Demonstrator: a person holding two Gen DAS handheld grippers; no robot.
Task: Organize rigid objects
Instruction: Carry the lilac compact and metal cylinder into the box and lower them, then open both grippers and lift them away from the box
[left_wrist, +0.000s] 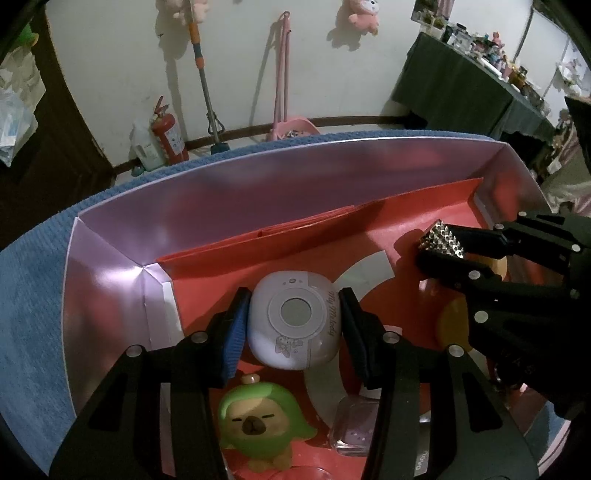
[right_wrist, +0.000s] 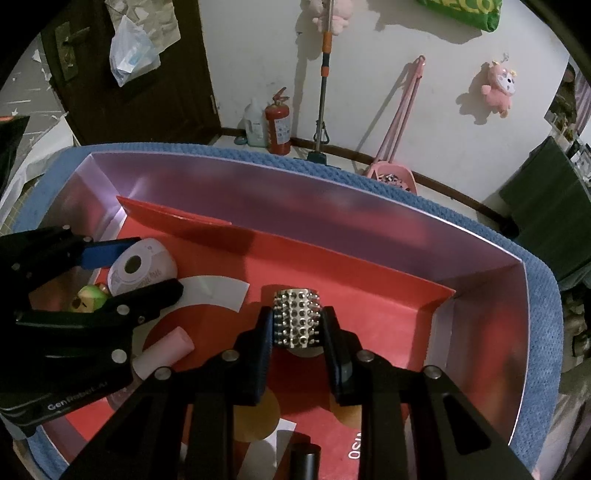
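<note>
Both grippers are inside a shallow box (left_wrist: 207, 192) with lilac walls and a red floor. My left gripper (left_wrist: 293, 321) is shut on a pale lilac rounded case (left_wrist: 291, 319) printed "My Melody", low over the box's left part; it also shows in the right wrist view (right_wrist: 142, 267). My right gripper (right_wrist: 297, 325) is shut on a silver studded block (right_wrist: 297, 319) over the box's right half, also seen from the left wrist (left_wrist: 443, 240). A green capybara figurine (left_wrist: 258, 421) and a clear lilac case (left_wrist: 356, 424) lie under the left gripper.
A pink cylinder (right_wrist: 164, 352) lies on the box floor left of the right gripper, and a dark cylinder (right_wrist: 304, 461) at the near edge. A red paper flap (left_wrist: 314, 232) leans along the far wall. The box sits on a blue towel (right_wrist: 546, 332).
</note>
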